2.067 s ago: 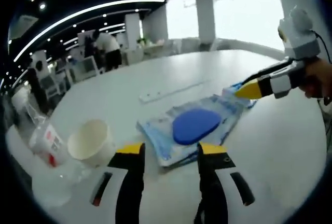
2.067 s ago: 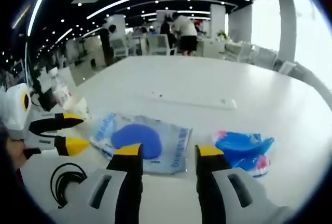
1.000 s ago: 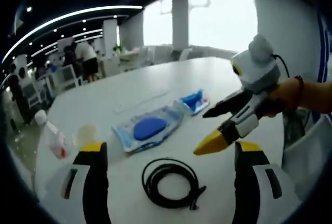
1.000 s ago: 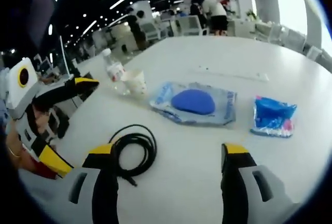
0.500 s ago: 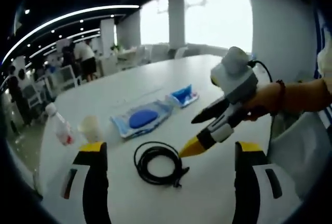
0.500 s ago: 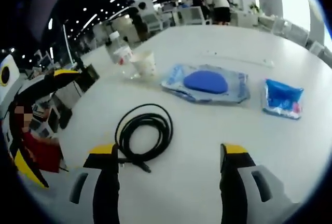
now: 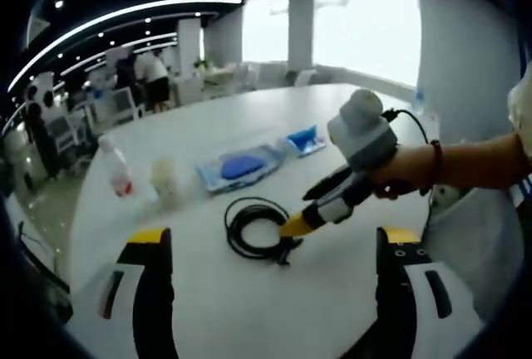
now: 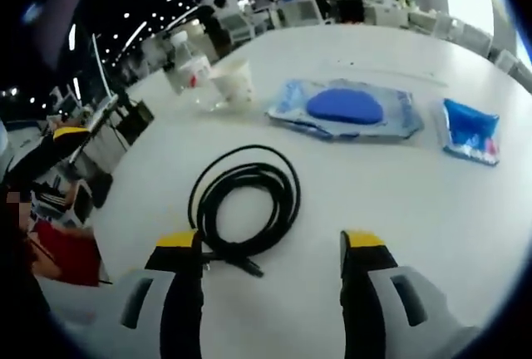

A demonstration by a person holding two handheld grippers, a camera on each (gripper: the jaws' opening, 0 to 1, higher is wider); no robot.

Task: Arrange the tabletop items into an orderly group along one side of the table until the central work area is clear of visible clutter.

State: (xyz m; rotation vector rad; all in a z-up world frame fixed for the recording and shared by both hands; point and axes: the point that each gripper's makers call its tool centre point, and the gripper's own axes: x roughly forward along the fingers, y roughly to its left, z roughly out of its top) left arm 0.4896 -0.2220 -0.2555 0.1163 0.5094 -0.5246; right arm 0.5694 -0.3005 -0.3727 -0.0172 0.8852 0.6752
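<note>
Down on the white table (image 8: 465, 226), a coiled black cable (image 8: 246, 199) lies just ahead of the right gripper (image 8: 270, 243), whose yellow-tipped jaws stand wide apart with nothing between them; the cable's loose end reaches toward the left-hand jaw in the right gripper view. Beyond the coil sits a clear packet with a blue oval inside (image 8: 345, 110), and to its right, apart from it, a smaller blue packet (image 8: 470, 130). Farther back on the left stand a white paper cup (image 8: 233, 83) and, just beside it, a clear plastic bottle with a red label (image 8: 188, 66). In the left gripper view the left gripper (image 7: 270, 238) also holds its jaws far apart, empty, low over the near edge of the table (image 7: 249, 309). That view shows the right gripper (image 7: 296, 224) reaching in from the right, held by a hand (image 7: 397, 178), its yellow tip down at the near rim of the cable (image 7: 258, 228); whether it touches the cable I cannot tell. Behind lie the clear packet (image 7: 239, 166) and the blue packet (image 7: 304, 139), with the cup (image 7: 166, 178) and bottle (image 7: 116, 166) off to the left. People stand among desks in the background.
</note>
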